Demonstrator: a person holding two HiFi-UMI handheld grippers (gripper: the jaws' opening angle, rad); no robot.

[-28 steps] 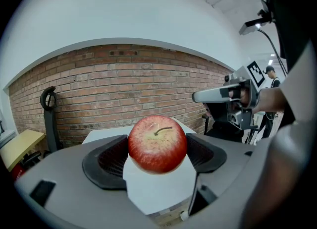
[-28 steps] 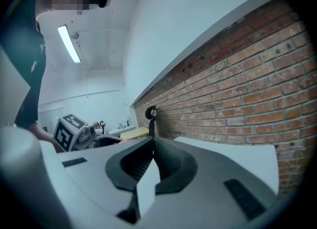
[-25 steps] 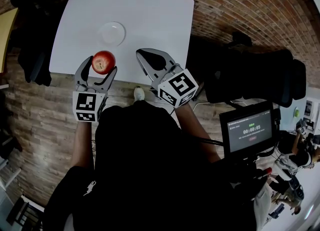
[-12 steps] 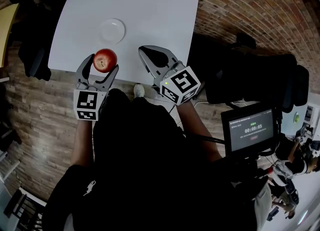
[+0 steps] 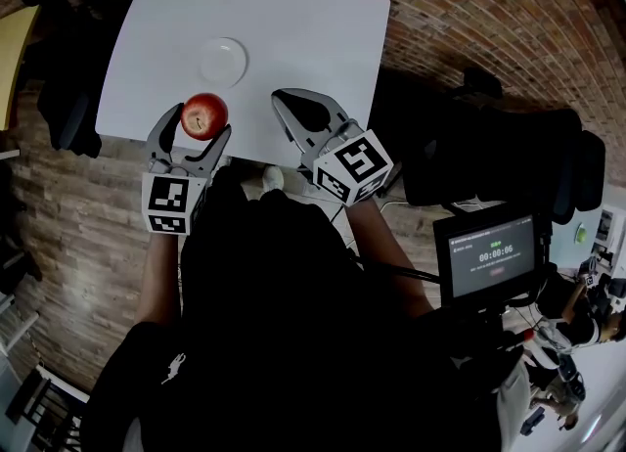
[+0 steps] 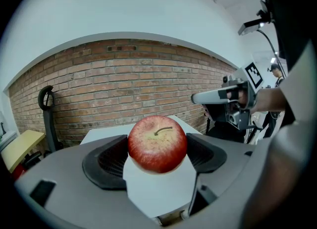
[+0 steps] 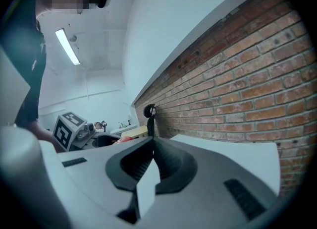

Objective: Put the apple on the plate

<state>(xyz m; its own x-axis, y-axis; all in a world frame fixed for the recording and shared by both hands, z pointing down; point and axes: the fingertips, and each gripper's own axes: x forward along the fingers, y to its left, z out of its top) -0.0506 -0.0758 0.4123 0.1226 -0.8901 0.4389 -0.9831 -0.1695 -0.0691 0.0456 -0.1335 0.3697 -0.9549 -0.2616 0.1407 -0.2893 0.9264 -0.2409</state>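
Observation:
A red apple [image 5: 204, 115] hangs over the near edge of the white table [image 5: 293, 29], with my left gripper [image 5: 202, 121] shut on it. In the left gripper view the apple [image 6: 157, 143] sits stem up between the black pads [image 6: 106, 161]. A small white plate [image 5: 223, 62] lies on the table just beyond the apple, with nothing on it. My right gripper [image 5: 292, 99] hovers over the table's near edge to the right of the apple, shut and holding nothing; in its own view the right gripper [image 7: 150, 143] shows its tips touching.
Black chairs stand to the right [image 5: 489, 152] and left [image 5: 67, 98] of the table. A monitor [image 5: 487, 260] with a timer is at the lower right. The floor around the table is brick-patterned.
Almost nothing differs. Both grippers keep their places and the apple stays in the left one.

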